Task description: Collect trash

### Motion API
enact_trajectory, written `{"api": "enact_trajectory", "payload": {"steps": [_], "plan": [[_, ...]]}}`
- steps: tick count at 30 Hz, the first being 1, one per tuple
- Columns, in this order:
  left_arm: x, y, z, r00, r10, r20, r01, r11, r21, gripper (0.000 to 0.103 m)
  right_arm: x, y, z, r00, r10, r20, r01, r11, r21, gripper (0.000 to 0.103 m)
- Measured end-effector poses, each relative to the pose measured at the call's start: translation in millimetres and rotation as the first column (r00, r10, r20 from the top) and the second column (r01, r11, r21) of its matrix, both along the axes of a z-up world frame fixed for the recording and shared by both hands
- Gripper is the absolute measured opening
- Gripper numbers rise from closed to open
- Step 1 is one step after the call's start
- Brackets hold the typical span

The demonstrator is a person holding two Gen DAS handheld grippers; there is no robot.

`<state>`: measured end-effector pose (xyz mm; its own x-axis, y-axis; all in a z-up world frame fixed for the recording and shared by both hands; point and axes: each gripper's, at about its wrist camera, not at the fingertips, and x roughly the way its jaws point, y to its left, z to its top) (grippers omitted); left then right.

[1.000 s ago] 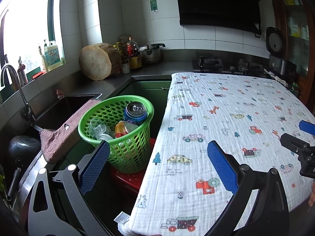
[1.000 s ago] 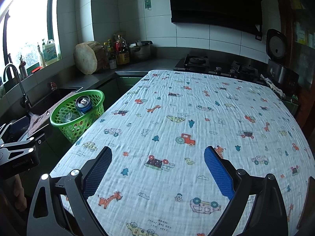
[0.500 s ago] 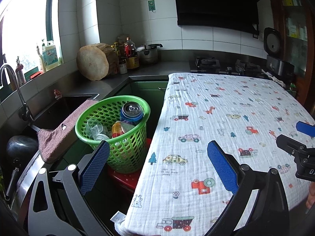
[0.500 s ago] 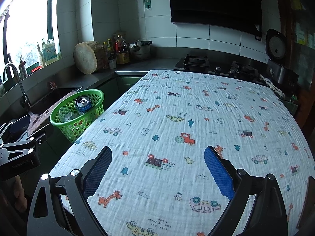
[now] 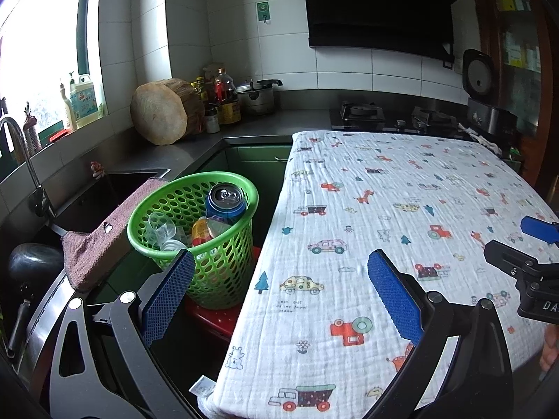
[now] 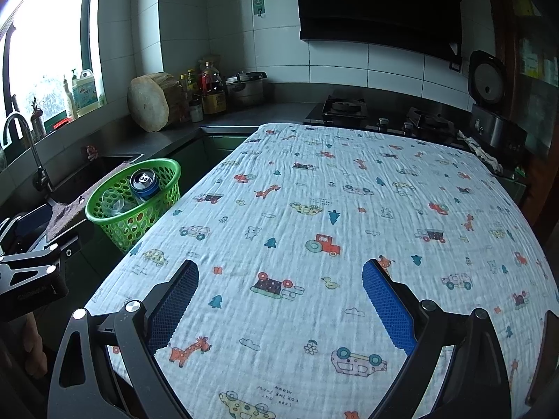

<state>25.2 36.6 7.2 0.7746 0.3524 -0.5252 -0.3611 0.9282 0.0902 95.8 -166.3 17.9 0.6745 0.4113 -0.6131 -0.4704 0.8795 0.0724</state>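
Observation:
A green perforated basket [image 5: 223, 265] stands on a red stool beside the table's left edge. It holds a blue drink can [image 5: 226, 202], a clear plastic cup [image 5: 161, 227] and an orange-yellow wrapper. It also shows in the right wrist view [image 6: 122, 223] with the can [image 6: 145, 183]. My left gripper [image 5: 281, 286] is open and empty, held near the table's front left corner, its left finger in front of the basket. My right gripper [image 6: 279, 296] is open and empty above the table's near edge. The table [image 6: 349, 209] carries a white cloth printed with cars and animals.
A sink [image 5: 94, 199] with a pink towel [image 5: 104, 241] over its rim lies left of the basket. A round wooden block [image 5: 164, 111], bottles and a pot stand on the back counter. A gas hob [image 5: 394, 115] and rice cooker [image 5: 489, 111] sit behind the table.
The left wrist view has shifted slightly, so the basket and table edge sit a little more to the left and lower. The right gripper has hardly moved. Both stay open.

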Motion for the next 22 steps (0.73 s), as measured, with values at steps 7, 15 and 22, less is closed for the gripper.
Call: {"api": "enact_trajectory", "payload": {"steps": [7, 15, 22], "plan": [[-0.3, -0.7, 1.7, 1.0, -0.003, 0.009, 0.003, 1.0, -0.009, 0.098, -1.1, 1.6, 0.7, 1.0, 0.004, 0.003, -0.004, 1.0, -0.001, 0.092], [0.0, 0.7, 1.5, 1.0, 0.003, 0.015, -0.002, 1.0, -0.008, 0.098, -1.9, 3.2, 0.0, 1.0, 0.003, 0.007, -0.003, 1.0, -0.009, 0.092], [1.9, -0.4, -0.4, 1.0, -0.014, 0.009, 0.014, 1.0, -0.019, 0.098, -2.1, 0.8, -0.9, 1.0, -0.003, 0.009, 0.003, 1.0, -0.009, 0.092]]}}
